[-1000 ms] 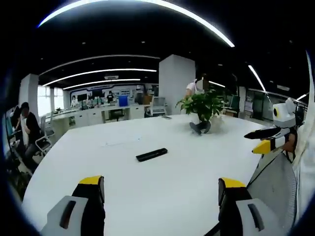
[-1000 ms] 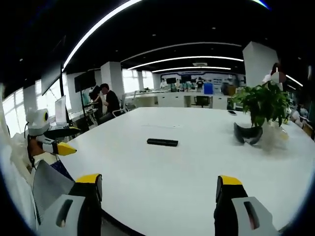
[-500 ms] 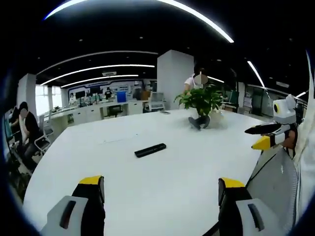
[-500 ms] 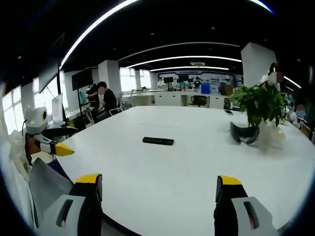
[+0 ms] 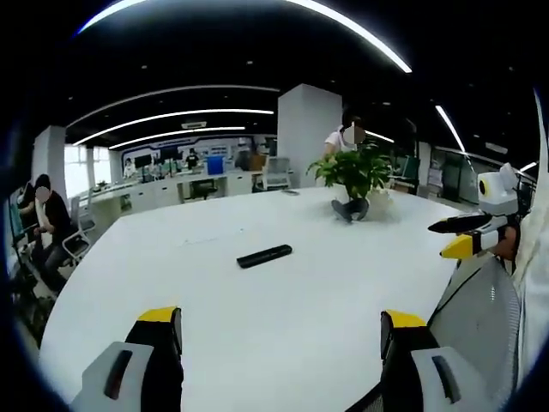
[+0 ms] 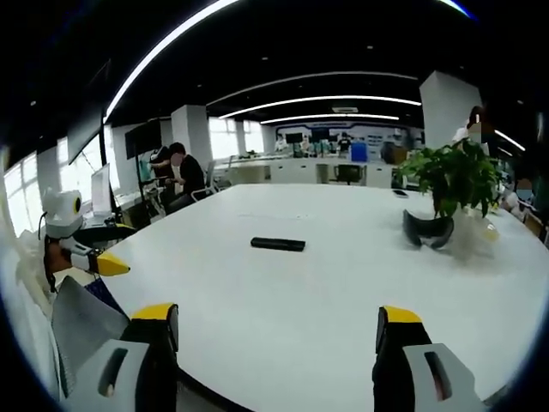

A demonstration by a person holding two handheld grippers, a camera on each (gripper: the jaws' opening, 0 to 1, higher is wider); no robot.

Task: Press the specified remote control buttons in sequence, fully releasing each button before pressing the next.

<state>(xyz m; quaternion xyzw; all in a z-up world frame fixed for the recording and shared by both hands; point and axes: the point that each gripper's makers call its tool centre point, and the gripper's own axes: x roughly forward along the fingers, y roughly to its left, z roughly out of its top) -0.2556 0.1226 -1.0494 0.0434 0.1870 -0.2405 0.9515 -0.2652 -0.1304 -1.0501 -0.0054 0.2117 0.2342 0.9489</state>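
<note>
Left gripper (image 5: 281, 330) was released, jaws wide, empty. Remote (image 5: 264, 255) lay flat on white table (image 5: 171, 283) at 12 o'clock, well apart. Right gripper (image 6: 276, 330) also was released, empty. Advice: approach slowly, press with one jaw tip, lift fully. Right gripper view showed monitor (image 6: 106, 193) at 9 o'clock; left gripper view showed pillar (image 5: 309, 129).

Open-plan office under a dark ceiling crossed by long curved white light strips (image 5: 171, 113). Broad glossy white table (image 5: 283, 300) across the foreground. Square white pillar (image 5: 309, 129) at 12 o'clock, leafy green potted plant (image 6: 452, 184) at 2 o'clock, bright windows (image 6: 249, 137) at 11, seated people (image 6: 182, 176) at desks at 10.
</note>
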